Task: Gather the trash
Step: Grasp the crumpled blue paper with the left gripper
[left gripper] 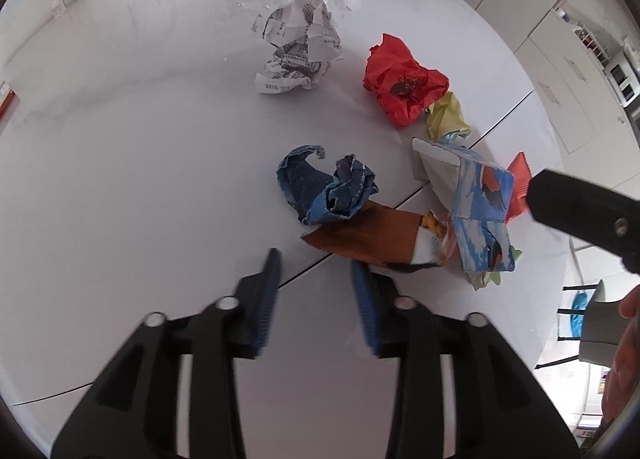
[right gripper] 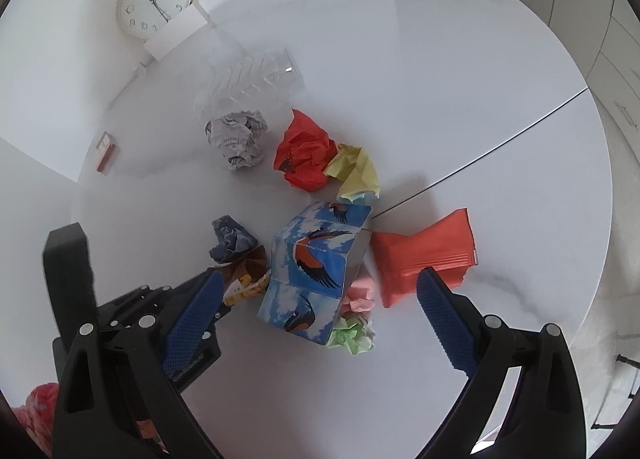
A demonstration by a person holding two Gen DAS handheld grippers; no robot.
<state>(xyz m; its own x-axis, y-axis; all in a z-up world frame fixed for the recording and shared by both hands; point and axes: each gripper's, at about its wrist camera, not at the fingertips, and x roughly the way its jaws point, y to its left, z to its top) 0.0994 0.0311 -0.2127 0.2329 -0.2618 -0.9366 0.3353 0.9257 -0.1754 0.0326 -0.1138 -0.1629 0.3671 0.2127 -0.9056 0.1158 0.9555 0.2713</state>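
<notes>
while both grippers hang over the round white table (right gripper: 440,99), the trash lies loose on it, nothing gathered yet that these views show.

largest piece: a folded bird-print carton (right gripper: 316,271), blue with orange birds, at the middle of the heap. beside it a flat red wrapper (right gripper: 424,259), just right of the carton in the right wrist view. further back, a crumpled red paper (right gripper: 304,155) touching a yellow paper wad (right gripper: 356,175), and a newsprint ball (right gripper: 238,139) in front of a clear plastic container (right gripper: 252,79) lying on its side. nearer the left side, a dark blue crumple (left gripper: 326,187) rests against a brown wrapper (left gripper: 372,239). small pink and green scraps (right gripper: 354,323) peek from under the carton.

left gripper (left gripper: 316,271): jaws part-way apart, nothing between the pads, tips just short of the brown wrapper and blue crumple. right gripper (right gripper: 320,291): jaws wide apart, straddling the carton from above, pads not on it.

step in hand, by my reading: the approach to a first pick. next move for the left calls for a short reach forward so the pads bracket the blue crumple or the wrapper edge, then a close. the right needs to drop lower around the carton before closing; the carton looks wide for it, and slippery.
</notes>
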